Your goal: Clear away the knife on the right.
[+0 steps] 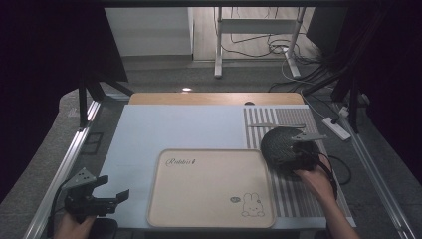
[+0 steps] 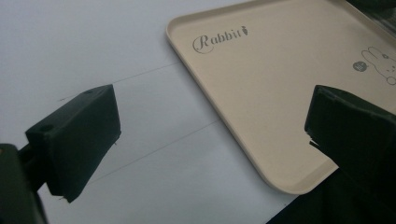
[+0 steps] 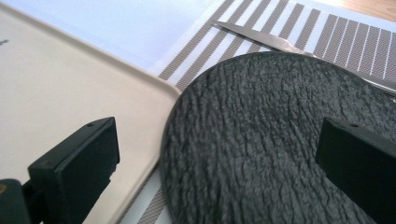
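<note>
Your right gripper [image 1: 304,149] has its fingers apart over the black plate [image 3: 275,140]. Pinch its rim gently, clear of the knife [image 3: 261,37]. Left gripper [image 1: 102,195] fingers are apart too.

left gripper [image 1: 112,195]: black, blocky jaws, grey three-cornered plate on top
right gripper [image 1: 303,144]: black, grey plate, black cable looping beside it
forearms: bare, no sleeves

The right tongs [image 1: 298,149] hide part of the dark plate [image 1: 279,145]. The tray [image 2: 261,93] runs off the picture's edge.
</note>
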A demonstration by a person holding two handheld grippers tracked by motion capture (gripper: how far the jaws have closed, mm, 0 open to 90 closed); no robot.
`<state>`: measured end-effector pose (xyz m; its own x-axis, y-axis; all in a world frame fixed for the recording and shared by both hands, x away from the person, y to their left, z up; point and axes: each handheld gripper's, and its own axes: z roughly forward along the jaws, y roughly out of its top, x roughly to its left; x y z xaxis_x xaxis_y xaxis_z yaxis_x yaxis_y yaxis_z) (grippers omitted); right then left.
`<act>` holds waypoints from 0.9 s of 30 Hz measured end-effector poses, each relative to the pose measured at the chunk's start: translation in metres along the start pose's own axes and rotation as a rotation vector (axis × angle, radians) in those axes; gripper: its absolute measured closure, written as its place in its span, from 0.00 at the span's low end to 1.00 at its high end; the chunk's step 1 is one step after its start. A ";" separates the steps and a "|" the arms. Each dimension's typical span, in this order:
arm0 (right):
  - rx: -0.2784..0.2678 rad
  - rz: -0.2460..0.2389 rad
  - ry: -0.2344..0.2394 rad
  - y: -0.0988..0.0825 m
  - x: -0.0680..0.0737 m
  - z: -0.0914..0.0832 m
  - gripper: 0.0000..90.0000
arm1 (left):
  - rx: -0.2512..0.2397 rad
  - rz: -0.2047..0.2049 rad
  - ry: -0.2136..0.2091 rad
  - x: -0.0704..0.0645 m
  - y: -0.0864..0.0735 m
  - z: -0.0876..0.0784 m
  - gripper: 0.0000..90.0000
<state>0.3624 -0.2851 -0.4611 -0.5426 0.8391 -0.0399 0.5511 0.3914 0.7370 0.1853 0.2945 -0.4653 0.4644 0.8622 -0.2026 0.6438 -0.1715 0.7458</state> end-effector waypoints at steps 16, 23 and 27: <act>0.076 0.061 -0.020 0.020 -0.018 0.035 0.00 | -0.002 -0.015 -0.003 0.002 0.000 0.000 0.04; 0.091 0.084 -0.030 0.031 -0.028 0.047 0.00 | -0.003 -0.015 -0.005 0.002 0.000 0.000 0.04; 0.095 0.095 -0.029 0.038 -0.033 0.054 0.00 | -0.001 -0.013 -0.004 0.002 0.000 0.000 0.04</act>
<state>0.4355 -0.2773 -0.4686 -0.4677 0.8839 0.0066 0.6574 0.3428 0.6711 0.1864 0.2959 -0.4657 0.4582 0.8624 -0.2152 0.6493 -0.1595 0.7436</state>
